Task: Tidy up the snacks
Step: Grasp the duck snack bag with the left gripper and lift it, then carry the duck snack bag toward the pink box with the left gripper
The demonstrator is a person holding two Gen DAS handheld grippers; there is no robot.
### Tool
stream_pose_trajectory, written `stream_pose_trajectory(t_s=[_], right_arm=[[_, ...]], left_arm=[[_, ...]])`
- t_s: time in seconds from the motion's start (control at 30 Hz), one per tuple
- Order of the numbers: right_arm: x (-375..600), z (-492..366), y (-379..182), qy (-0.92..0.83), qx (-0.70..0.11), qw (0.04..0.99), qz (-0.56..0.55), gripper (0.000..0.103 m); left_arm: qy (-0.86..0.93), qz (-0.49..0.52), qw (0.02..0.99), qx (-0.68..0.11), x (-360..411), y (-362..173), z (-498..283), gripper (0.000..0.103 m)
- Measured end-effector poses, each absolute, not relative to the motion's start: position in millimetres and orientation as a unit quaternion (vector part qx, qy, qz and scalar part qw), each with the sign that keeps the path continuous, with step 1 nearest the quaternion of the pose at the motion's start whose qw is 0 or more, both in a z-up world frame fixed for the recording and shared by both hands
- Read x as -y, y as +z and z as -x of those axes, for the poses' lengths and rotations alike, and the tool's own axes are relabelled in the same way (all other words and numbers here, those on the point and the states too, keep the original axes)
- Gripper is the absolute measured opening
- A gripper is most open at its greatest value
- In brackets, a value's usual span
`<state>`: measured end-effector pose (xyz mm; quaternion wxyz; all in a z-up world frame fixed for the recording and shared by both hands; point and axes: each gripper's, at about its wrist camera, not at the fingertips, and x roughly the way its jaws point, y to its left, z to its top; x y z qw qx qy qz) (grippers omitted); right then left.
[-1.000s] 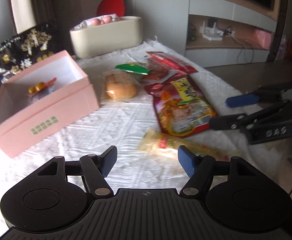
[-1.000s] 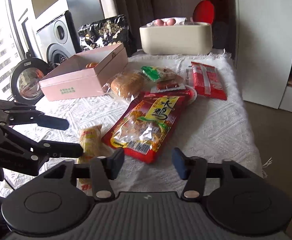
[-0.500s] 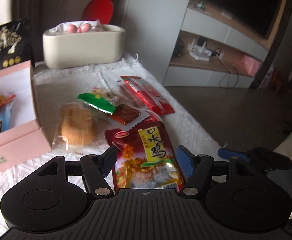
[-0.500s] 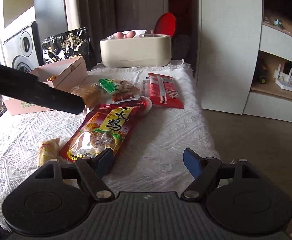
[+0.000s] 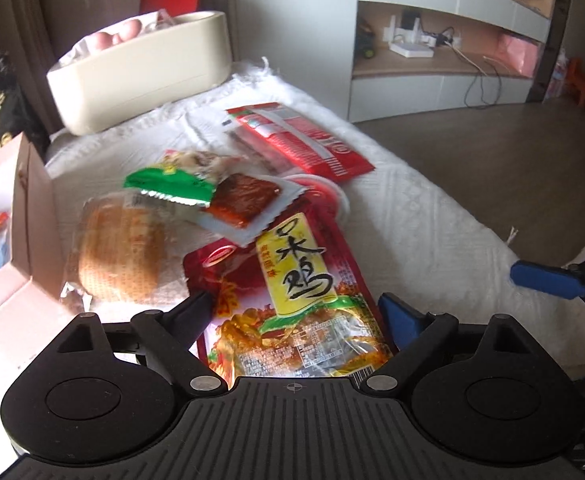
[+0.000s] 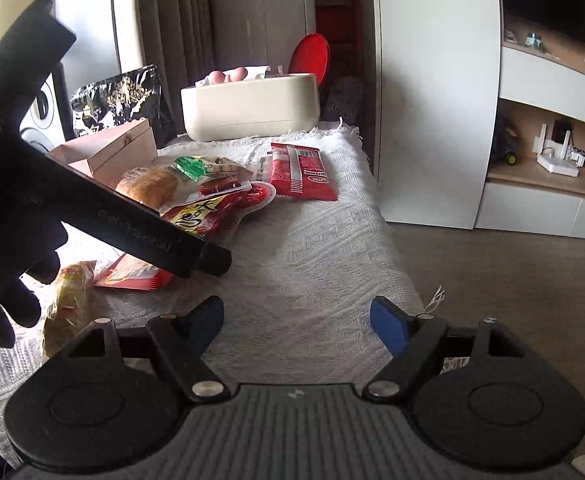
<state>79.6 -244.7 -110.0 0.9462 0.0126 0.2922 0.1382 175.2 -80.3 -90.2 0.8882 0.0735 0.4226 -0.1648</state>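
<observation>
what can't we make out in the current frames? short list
- Big red chicken snack bag: near end hidden under the left tongs body, left wrist view.
- Same bag, right wrist view: middle covered by the left tongs' dark arm.
- Pink box: contents cut off by the left edge, left wrist view.
- Yellow snack packet: label blurred, partly behind the gloved hand.

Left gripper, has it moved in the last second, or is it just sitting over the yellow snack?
Yes. The left gripper has gone forward and to the right along the white tablecloth; its open fingers now straddle the big red chicken packet, nearer the cream tub.
</observation>
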Motion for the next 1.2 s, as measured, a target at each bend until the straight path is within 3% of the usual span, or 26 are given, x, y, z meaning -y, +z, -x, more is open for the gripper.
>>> stream_pose_trajectory(t_s=[0.17, 0.63, 0.83, 0.9, 0.93, 1.07, 1.2], right_arm=[[243.0, -78.4, -110.7, 0.139, -0.292, 0.946, -0.004, 0.083], [245.0, -77.5, -110.9, 0.147, -0.292, 0.945, -0.013, 0.086], [259.7, -79.5, -110.2, 0.182, -0.299, 0.934, -0.068, 0.099], [264.1, -81.0, -109.8, 0.191, -0.302, 0.93, -0.085, 0.102], [264.5, -81.4, -109.7, 0.194, -0.304, 0.929, -0.087, 0.103], [255.4, -80.0, -110.2, 0.19, -0.304, 0.932, -0.059, 0.103], [250.6, -79.2, -109.9, 0.184, -0.306, 0.933, -0.044, 0.103]], left_arm=[[-0.173, 0.003, 0.887, -0.429, 44.4, -88.4, -171.6, 0.096], [-0.215, 0.011, 0.878, -0.427, 36.9, -91.5, -207.0, 0.098], [-0.221, 0.012, 0.879, -0.423, 36.1, -91.2, -207.2, 0.098], [-0.215, 0.014, 0.881, -0.421, 34.0, -89.2, -205.5, 0.09], [-0.211, 0.012, 0.885, -0.415, 32.3, -87.5, -203.6, 0.074], [-0.207, 0.017, 0.896, -0.393, 23.3, -77.3, -191.3, 0.061], [-0.182, -0.034, 0.925, -0.333, 27.4, -55.1, -167.6, 0.032]])
